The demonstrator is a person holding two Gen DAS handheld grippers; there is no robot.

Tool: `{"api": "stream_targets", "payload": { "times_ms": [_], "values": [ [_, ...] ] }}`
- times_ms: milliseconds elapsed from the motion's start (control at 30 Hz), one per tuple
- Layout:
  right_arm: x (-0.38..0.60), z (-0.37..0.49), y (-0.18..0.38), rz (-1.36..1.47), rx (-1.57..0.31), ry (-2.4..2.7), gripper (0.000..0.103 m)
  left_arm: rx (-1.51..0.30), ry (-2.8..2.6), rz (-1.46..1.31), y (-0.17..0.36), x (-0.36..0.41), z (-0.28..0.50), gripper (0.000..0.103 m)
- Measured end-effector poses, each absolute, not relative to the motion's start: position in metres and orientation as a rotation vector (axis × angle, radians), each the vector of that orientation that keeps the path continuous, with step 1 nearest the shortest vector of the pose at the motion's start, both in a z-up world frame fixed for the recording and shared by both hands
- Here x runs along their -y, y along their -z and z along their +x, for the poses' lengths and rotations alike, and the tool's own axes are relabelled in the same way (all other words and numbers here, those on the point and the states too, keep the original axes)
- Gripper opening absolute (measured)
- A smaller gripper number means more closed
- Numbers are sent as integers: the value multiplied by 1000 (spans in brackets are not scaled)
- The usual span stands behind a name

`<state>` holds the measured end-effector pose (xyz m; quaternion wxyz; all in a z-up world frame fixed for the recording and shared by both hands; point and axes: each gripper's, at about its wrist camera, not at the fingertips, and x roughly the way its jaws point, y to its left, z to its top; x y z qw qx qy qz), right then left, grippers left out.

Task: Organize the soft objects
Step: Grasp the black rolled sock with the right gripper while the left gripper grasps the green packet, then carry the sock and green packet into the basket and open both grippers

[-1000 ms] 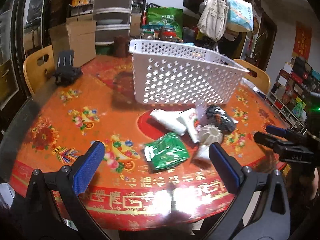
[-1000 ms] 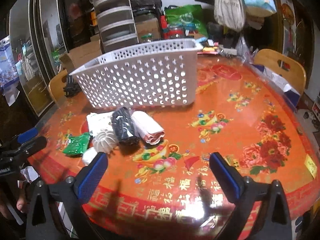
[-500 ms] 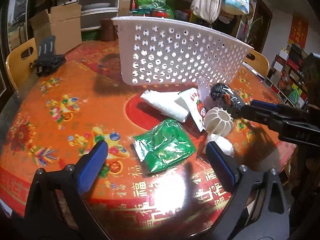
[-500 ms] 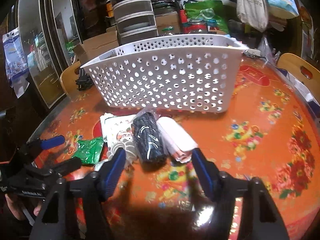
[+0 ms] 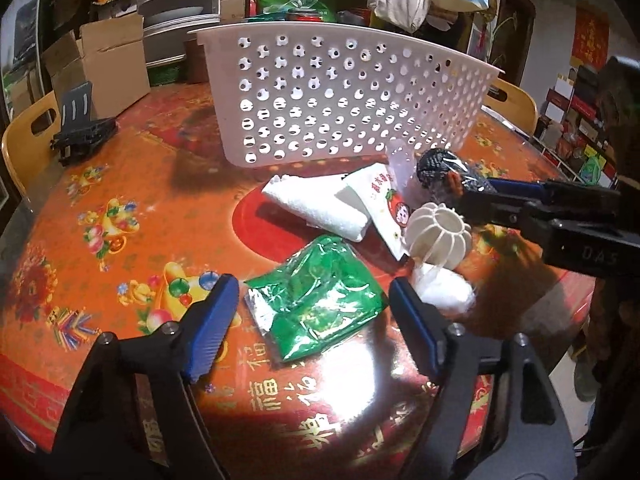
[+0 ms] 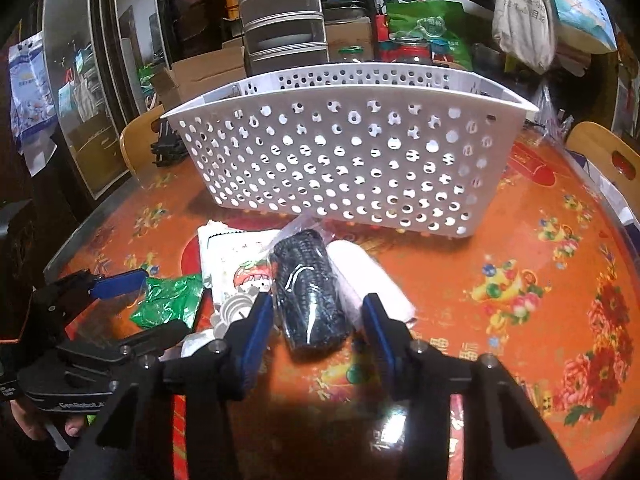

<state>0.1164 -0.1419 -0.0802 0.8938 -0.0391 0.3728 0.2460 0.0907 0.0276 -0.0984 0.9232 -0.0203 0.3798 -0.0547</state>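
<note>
A white perforated basket (image 5: 340, 100) (image 6: 352, 160) stands on the red table. In front of it lie a green foil packet (image 5: 316, 304) (image 6: 170, 300), a folded white cloth (image 5: 316, 204), a white printed pouch (image 5: 380, 200) (image 6: 236, 260), a white ribbed ball (image 5: 438, 236), a black knitted roll in clear wrap (image 6: 308, 292) (image 5: 444, 172) and a pale pink roll (image 6: 368, 280). My left gripper (image 5: 314, 320) is open, its fingers on either side of the green packet. My right gripper (image 6: 318, 320) is open, straddling the near end of the black roll.
A black phone stand (image 5: 80, 128) sits at the table's far left. Wooden chairs (image 5: 28, 140) (image 6: 604, 152) ring the table. Cardboard boxes (image 5: 108, 64), stacked drawers and hanging bags crowd the background behind the basket.
Both grippers have moved forward and down toward the pile. The left now frames the green packet; the right has narrowed and now straddles the black roll.
</note>
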Motion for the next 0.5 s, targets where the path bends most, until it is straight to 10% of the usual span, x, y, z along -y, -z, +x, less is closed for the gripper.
{"api": "stream_targets", "payload": {
  "times_ms": [500],
  "values": [
    [153,102,74,-68,-725,-558,34,-707,105,-49,82,-25,72,64]
  ]
}}
